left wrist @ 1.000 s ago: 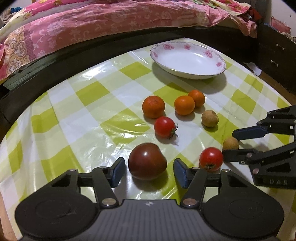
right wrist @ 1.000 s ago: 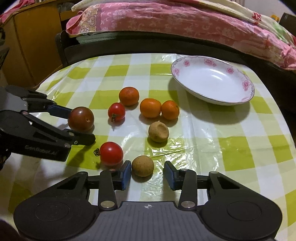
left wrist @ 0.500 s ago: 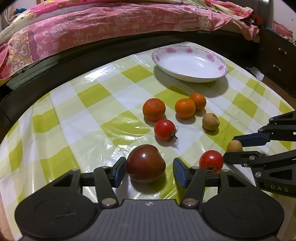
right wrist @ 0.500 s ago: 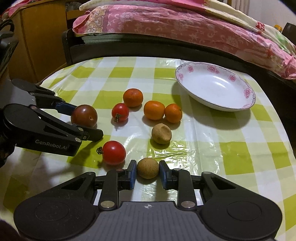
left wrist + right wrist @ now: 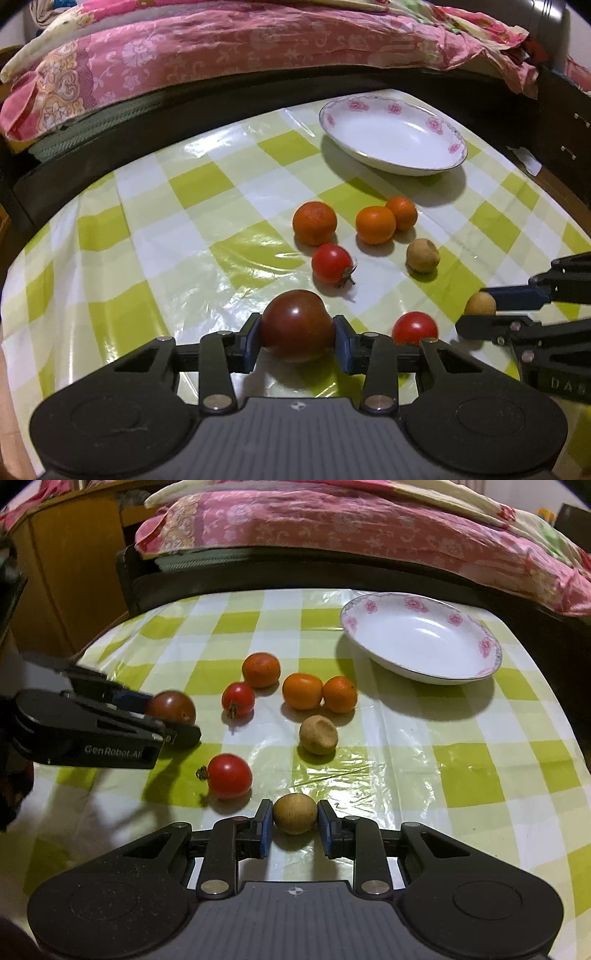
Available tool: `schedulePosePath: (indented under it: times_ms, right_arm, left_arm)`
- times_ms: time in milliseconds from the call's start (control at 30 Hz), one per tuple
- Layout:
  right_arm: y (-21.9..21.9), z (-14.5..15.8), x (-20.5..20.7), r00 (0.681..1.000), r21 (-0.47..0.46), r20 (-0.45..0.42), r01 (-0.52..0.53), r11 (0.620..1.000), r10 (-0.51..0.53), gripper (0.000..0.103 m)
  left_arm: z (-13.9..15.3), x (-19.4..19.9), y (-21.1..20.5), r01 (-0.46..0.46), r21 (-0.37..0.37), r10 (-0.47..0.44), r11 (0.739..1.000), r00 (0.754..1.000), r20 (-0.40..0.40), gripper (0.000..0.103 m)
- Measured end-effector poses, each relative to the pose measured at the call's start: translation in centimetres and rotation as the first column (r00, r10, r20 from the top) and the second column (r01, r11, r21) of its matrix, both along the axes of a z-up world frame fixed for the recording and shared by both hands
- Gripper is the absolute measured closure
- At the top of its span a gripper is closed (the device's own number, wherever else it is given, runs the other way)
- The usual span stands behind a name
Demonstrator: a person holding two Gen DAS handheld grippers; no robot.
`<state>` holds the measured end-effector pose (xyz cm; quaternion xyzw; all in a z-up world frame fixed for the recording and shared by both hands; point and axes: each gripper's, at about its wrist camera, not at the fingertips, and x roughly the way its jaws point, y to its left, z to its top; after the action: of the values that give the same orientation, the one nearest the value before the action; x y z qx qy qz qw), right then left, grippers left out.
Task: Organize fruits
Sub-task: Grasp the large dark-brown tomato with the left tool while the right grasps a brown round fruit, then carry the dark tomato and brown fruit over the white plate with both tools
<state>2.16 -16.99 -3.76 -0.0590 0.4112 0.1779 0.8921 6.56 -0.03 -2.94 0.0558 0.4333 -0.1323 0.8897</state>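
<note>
Fruits lie scattered on the desk point(image 5: 406, 775) under a checked green-and-white plastic cloth. On the left, the left gripper point(image 5: 297, 341) has its fingers pressed on both sides of the dark tomato point(image 5: 297, 325); on the right, the right gripper point(image 5: 294, 825) pinches the small brown fruit point(image 5: 294, 813) the same way — both sit low by the cloth. The white dish point(image 5: 421, 642) lies ahead and to the right, nearer the right hand, past the oranges, with a bed behind.

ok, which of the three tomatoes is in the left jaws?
The dark maroon tomato, the largest. The two bright red tomatoes lie loose on the tablecloth.
</note>
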Motion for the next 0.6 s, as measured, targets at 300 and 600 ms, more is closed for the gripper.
schedulePosePath:
  times_ms: [300, 600]
  right_arm:
    - [-2.0, 2.8, 1.9, 0.996, 0.081, 0.037, 0.078, 0.994, -0.081, 0.081]
    - [-3.6, 4.1, 7.6, 0.986, 0.068, 0.090, 0.134, 0.989, -0.140, 0.081]
  left_arm:
    - [3.0, 2.6, -2.8, 0.060, -0.041, -0.058, 0.997, 0.997, 0.044, 0.056]
    - [4.1, 8.5, -6.4, 0.106, -0.069, -0.101, 0.992, 0.993, 0.064, 0.056]
